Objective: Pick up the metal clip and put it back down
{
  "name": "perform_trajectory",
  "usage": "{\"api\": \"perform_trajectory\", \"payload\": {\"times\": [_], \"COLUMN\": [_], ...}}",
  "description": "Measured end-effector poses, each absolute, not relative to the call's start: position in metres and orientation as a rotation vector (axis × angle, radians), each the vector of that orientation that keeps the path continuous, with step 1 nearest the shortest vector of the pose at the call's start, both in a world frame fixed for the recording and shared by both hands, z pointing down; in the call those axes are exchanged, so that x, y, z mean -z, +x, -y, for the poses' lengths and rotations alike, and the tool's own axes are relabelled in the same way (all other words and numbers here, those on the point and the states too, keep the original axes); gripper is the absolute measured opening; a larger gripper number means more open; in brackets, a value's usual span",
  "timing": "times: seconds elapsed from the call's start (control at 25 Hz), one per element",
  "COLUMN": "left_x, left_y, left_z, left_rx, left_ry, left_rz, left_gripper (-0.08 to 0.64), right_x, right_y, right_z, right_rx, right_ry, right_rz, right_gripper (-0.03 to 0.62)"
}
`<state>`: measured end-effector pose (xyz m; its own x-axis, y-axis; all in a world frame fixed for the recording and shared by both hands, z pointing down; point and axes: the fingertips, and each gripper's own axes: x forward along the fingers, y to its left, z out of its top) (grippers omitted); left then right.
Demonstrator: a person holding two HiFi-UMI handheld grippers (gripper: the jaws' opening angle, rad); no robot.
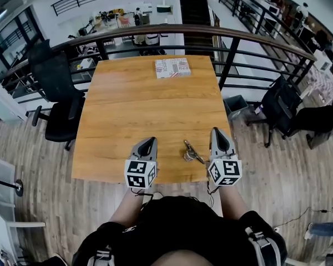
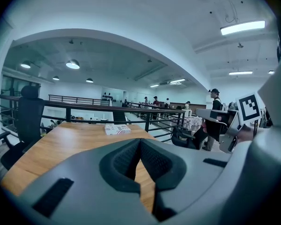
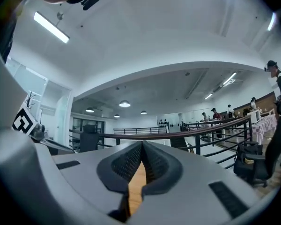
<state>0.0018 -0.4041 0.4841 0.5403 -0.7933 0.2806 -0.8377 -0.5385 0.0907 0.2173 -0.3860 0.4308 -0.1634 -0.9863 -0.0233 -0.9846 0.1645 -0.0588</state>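
The left gripper [image 2: 140, 143] has its jaws closed, and the dark ribbed pads [image 2: 125, 163] meet at their tips with nothing between them. Beyond the tips stretches a wooden table [image 2: 70, 139]. A small printed box [image 2: 117, 129] lies on it, ahead and slightly left. A black chair [image 2: 25, 121] stands far left, and a railing [image 2: 84, 106] runs behind the table.

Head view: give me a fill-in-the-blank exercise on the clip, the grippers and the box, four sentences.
1. The clip lies on the wooden ____.
2. Of the left gripper and right gripper, the clip is nearer the ____ one.
3. Both grippers' jaws are ____, with nothing between them.
4. The box sits by the table's ____ edge.
Missing words: table; right; shut; far.
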Motion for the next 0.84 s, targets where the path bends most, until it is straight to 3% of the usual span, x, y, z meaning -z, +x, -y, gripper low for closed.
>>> {"api": "perform_trajectory", "payload": {"times": [0.84], "left_x": [-0.486], "left_y": [0.005], "left_z": [0.399], "left_rx": [-0.306], "left_ry": [2.586], "left_rz": [1.366], "left_gripper": [0.011], "right_x": [-0.449], "right_y": [0.220], "right_z": [0.383], "right_rx": [0.056], "right_ry": [-2.118], "right_rz": [-2.357], "right_gripper": [0.014]}}
